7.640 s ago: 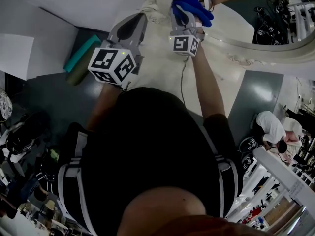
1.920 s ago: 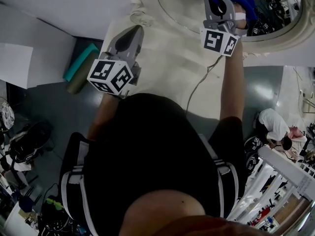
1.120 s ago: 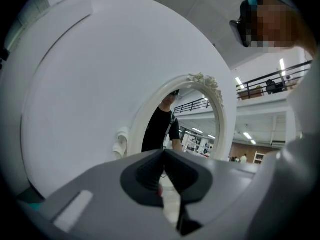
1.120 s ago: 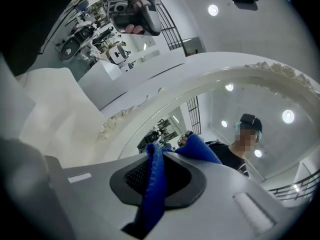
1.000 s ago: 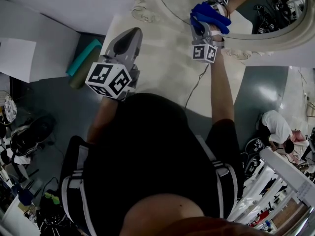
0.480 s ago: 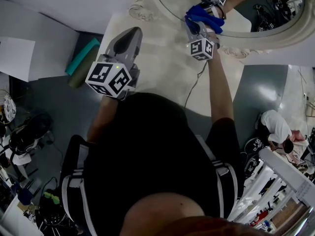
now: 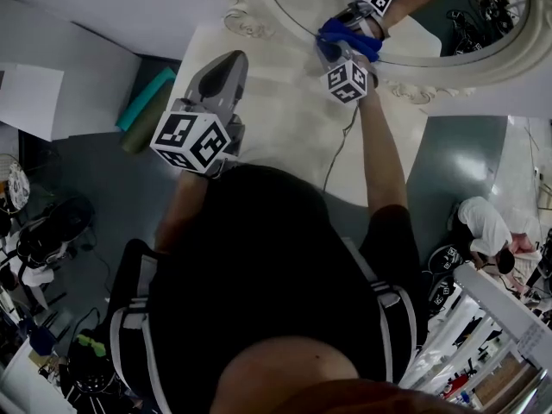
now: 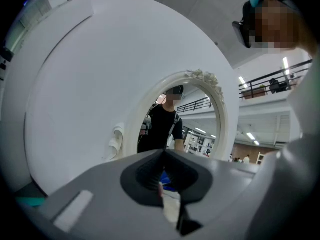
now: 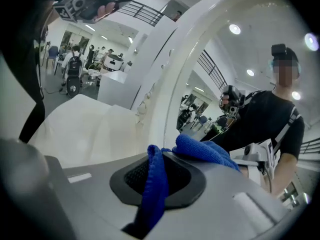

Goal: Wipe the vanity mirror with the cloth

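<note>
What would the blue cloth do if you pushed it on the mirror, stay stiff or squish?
Probably squish: the blue cloth folds and hangs limp from the shut right tool, so it looks floppy and light. Its fuzzy weave would likely drag softly across the mirror rather than skid, and it probably won't slip away while the tool pinches it.

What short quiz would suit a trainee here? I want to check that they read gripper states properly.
1. Which gripper is shut on the blue microfibre cloth? A: left gripper. B: right gripper.
2. True or false: the right gripper is up at the oval cream-framed vanity mirror, and the left gripper is held away from it.
3. Fill in: the left gripper's jaws are ____.

Key: 1 B; 2 true; 3 shut.
</note>
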Tool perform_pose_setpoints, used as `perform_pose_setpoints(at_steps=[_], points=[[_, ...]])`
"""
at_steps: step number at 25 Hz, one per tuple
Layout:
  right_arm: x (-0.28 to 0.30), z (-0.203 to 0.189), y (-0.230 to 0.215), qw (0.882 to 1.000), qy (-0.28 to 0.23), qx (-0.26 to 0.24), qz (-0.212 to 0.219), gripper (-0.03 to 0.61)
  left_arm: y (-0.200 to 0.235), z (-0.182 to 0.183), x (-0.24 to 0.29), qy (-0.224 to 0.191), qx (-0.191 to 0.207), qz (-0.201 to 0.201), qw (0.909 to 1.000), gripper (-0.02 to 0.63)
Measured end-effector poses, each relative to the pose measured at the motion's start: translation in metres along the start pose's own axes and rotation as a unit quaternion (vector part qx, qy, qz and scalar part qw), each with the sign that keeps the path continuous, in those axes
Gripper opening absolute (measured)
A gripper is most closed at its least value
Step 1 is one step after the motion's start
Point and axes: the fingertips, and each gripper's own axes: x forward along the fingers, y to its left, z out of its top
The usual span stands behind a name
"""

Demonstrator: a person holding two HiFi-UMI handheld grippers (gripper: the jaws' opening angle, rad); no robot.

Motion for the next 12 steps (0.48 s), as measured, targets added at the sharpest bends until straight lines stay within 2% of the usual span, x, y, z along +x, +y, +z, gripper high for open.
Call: perform_pose_setpoints(at_steps=[6,12], points=[[0.006,-0.0052,0.008,0.999,0.006,0.02,0.04,0.032,-0.0048,-0.0057,0.0028,0.001,0.005,0.019,0.9998,0.011],[0.0062,-0.0035,0.0066,0.998,-0.017,0.042,0.04,0.032,-0.0108,-0.0081,0.0025,0.002,0.009,0.036,0.9993,0.011]])
